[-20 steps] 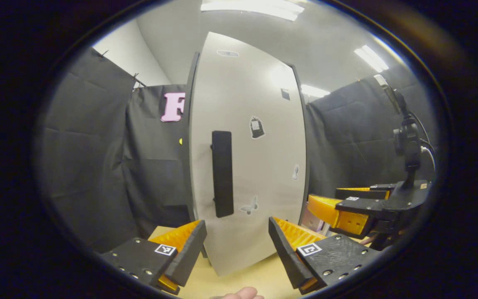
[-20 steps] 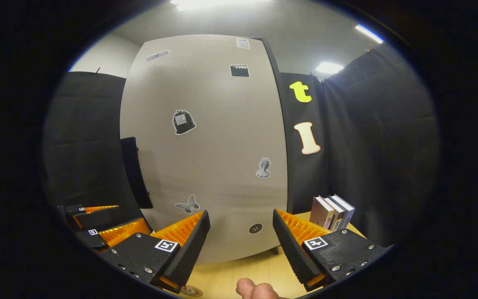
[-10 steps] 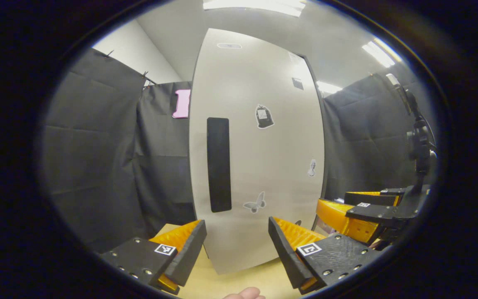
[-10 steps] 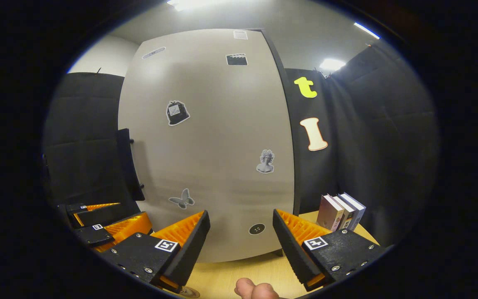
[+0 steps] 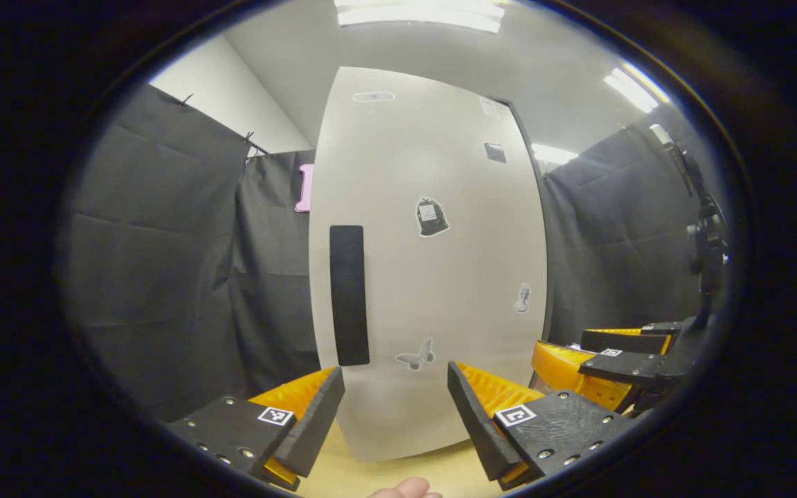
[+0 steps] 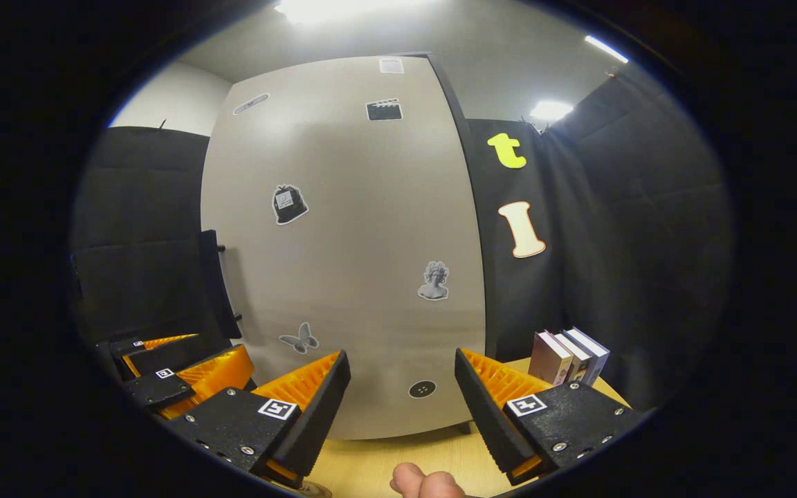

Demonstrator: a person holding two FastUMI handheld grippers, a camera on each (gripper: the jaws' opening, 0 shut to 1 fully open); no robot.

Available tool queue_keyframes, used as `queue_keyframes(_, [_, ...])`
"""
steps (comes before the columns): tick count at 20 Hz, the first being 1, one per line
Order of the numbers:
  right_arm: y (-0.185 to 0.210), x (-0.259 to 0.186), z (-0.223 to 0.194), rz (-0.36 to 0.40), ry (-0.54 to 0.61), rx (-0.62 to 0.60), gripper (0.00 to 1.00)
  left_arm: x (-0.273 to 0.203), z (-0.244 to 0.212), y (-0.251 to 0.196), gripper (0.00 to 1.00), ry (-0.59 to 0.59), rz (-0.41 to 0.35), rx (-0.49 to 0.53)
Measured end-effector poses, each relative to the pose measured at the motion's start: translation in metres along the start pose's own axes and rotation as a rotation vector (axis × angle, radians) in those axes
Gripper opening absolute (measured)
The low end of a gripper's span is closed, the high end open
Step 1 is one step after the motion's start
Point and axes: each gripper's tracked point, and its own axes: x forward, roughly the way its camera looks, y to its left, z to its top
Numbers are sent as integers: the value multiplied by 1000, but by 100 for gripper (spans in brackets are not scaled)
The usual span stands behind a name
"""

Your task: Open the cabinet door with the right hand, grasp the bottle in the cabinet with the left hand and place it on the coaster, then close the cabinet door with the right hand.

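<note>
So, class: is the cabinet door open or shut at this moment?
Shut, as far as shown: the cabinet door faces both cameras flat, no interior visible. Neither the left gripper nor the right gripper touches its handle.

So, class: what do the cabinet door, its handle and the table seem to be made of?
Cabinet door: probably painted or laminated board, smooth pale matte grey with a soft sheen. Handle: looks like matte black plastic or coated metal; hard to say which. Table: light wood or wood-look laminate, faint grain.

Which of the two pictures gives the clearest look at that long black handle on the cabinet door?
The left gripper view. There the handle faces the camera as a full dark bar on the cabinet door. In the right gripper view the handle sits at the door's left edge, seen nearly edge-on and thin.
</note>
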Motion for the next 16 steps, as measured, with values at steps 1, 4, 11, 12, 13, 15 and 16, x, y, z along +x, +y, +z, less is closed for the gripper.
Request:
queue_keyframes(1, [-1,0,-1,-2,2,-4,94,0,0,-3,86,4,-2,1])
queue_keyframes(4, [-1,3,2,0,-4,-5,94,1,1,-5,86,4,0,7])
queue_keyframes(11, [-3,10,7,1,-23,-22,94,6,3,-6,86,-2,10,-9])
queue_keyframes(12, [-4,11,7,-1,-21,-19,94,6,2,-5,86,1,14,-7])
queue_keyframes(13, [-5,11,7,-2,-17,-20,94,7,3,-6,90,-1,12,-10])
queue_keyframes(15, [-7,13,8,-2,-17,-24,94,7,6,-7,86,-7,16,-15])
queue_keyframes(16, [-8,14,9,-2,-20,-25,94,7,6,-7,86,-4,17,-10])
